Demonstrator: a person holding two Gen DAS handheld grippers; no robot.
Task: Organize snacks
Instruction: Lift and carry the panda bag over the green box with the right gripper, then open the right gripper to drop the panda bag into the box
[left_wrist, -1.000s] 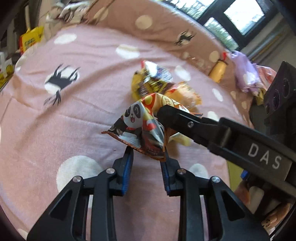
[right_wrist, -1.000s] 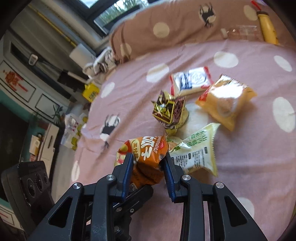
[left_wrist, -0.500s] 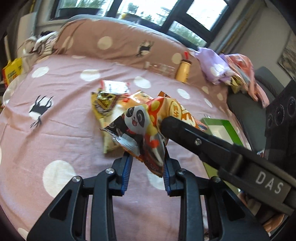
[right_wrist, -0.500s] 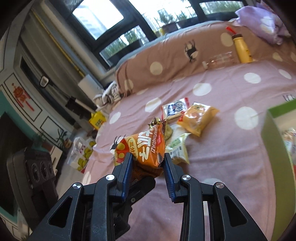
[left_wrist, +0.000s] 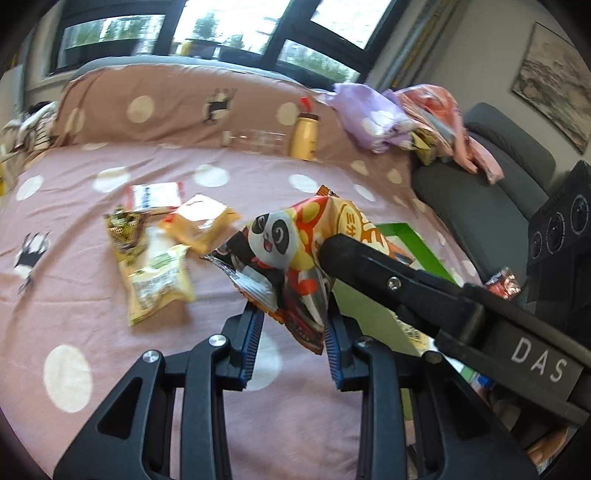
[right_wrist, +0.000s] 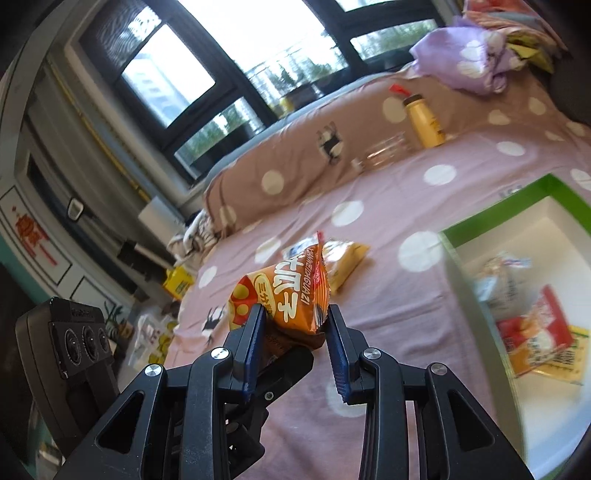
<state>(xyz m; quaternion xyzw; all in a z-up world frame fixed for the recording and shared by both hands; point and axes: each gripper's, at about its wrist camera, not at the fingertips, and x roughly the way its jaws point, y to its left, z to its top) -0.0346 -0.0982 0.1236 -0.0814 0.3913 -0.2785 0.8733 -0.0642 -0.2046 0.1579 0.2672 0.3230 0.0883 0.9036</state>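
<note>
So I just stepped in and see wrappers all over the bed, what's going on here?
A person is sorting snacks with two handheld tools. Both the left tool and the right tool are shut on the same orange panda-print snack bag, held up above the pink polka-dot bedspread. A green-rimmed white box with a few packets inside sits nearby. Several other packets lie loose on the bedspread.
</note>
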